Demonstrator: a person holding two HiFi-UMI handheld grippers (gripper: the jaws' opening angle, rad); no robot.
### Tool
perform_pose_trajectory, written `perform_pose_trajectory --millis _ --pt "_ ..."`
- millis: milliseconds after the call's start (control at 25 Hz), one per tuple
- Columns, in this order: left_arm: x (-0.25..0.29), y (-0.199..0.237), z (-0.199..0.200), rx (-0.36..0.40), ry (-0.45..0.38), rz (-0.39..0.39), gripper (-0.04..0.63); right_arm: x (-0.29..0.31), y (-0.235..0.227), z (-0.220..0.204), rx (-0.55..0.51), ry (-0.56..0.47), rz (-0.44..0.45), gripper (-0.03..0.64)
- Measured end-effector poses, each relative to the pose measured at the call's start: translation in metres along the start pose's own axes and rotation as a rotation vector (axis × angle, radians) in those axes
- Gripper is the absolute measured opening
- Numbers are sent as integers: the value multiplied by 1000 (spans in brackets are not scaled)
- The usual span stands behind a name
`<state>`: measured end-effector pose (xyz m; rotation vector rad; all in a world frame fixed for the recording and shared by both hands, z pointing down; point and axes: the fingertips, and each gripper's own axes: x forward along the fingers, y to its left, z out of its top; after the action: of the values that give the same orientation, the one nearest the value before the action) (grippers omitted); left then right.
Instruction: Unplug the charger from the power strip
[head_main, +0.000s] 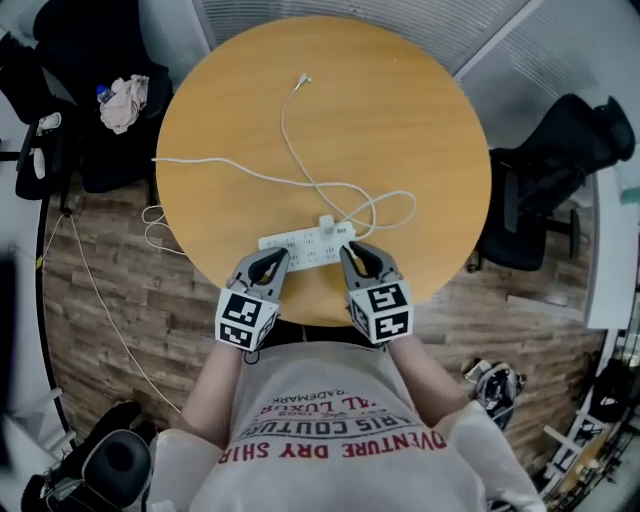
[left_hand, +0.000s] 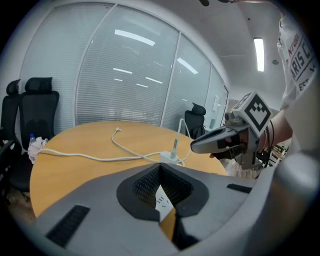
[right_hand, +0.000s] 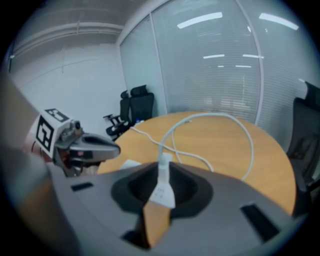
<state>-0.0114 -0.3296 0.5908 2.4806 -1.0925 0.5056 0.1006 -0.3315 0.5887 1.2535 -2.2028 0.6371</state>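
Observation:
A white power strip (head_main: 300, 247) lies near the front edge of the round wooden table (head_main: 400, 120). A white charger (head_main: 326, 224) sits plugged into it, and its thin cable (head_main: 290, 130) loops across the table. My left gripper (head_main: 279, 257) hovers at the strip's left end. My right gripper (head_main: 349, 251) hovers at the strip's right end, just in front of the charger. In the right gripper view the charger (right_hand: 164, 164) and the strip (right_hand: 161, 194) show through a narrow gap between the jaws, with nothing clamped. In the left gripper view a thin slit shows the strip (left_hand: 161, 199), also unclamped.
The strip's thick white cord (head_main: 210, 167) runs left off the table and down to the wooden floor. Black office chairs (head_main: 560, 170) stand left and right of the table, one with a cloth (head_main: 124, 102) on it. Glass walls with blinds stand behind the table.

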Motion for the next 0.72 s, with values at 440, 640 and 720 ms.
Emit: perform_pose_trajectory --millis 440,640,720 --pt "61 8 -56 30 210 9 32 47 4 -31 58 132 26 131" --pt "70 3 -71 155 315 25 32 64 8 -35 61 177 30 155" --pt "72 1 -73 191 329 28 32 70 9 -35 64 189 27 160"
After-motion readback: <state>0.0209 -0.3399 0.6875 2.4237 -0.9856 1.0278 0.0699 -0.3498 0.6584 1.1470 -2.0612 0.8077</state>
